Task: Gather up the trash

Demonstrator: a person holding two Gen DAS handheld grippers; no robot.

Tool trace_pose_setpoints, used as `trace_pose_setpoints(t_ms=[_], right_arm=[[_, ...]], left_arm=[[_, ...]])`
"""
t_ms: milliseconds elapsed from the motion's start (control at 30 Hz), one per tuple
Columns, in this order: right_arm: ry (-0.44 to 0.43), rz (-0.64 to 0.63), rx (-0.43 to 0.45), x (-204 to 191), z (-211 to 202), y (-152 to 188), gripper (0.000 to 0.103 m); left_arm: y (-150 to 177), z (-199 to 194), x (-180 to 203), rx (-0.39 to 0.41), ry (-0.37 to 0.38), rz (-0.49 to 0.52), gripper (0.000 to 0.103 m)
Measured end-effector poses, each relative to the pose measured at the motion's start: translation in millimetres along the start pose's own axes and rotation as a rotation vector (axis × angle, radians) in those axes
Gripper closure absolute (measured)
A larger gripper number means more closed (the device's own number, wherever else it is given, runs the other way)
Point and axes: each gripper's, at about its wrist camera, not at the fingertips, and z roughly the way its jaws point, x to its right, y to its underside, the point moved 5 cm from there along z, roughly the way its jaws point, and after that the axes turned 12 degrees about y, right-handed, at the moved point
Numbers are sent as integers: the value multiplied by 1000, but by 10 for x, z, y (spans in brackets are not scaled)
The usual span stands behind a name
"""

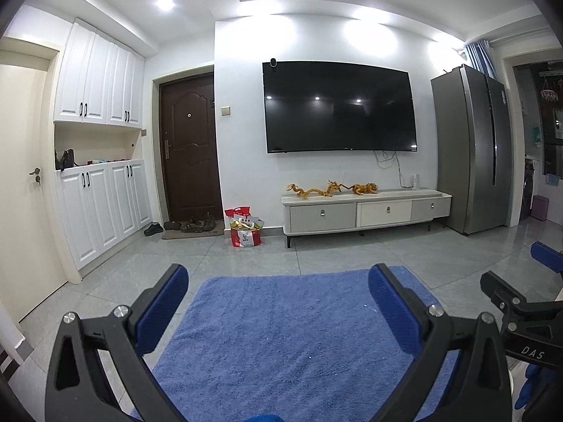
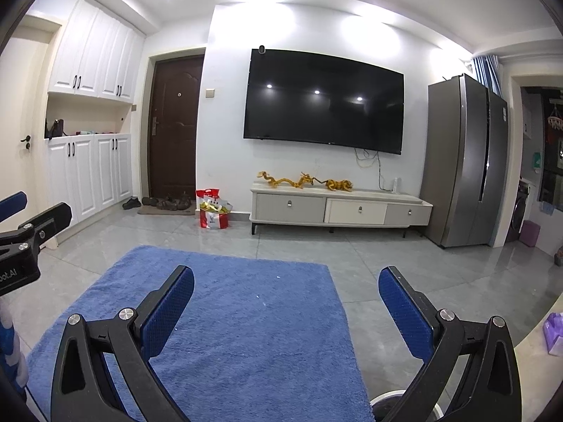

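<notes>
Facing a living-room wall, with the blue rug as landmark. Left gripper held over the near part of the rug, jaws spread wide, nothing between the blue pads. Right gripper likewise over the rug's near edge, jaws wide apart and empty, blue pads bare. Beside each other, apart (each visible at the edge of the other's view).

On the rug: a few tiny white specks near its middle, too small to identify. Beyond the rug's far left corner, against the wall: a red and white paper bag stuffed with yellow wrappers, standing upright on the grey tiled floor. Left of the bag and well beyond the rug: a dark brown door with shoes on a mat. Straight beyond the rug's far edge: a low TV cabinet bearing golden dragon figures, under a wall-mounted television. Beyond the rug's far right: a grey refrigerator. Along the wall left of the rug: white cupboards.
</notes>
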Motion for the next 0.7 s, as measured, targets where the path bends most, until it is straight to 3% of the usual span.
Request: trace_pose_setpoints(t_ms=[700], right_arm=[[28,26,-37,69,92,75,0]], left_arm=[[97,74,-56,-31,2,-20,0]])
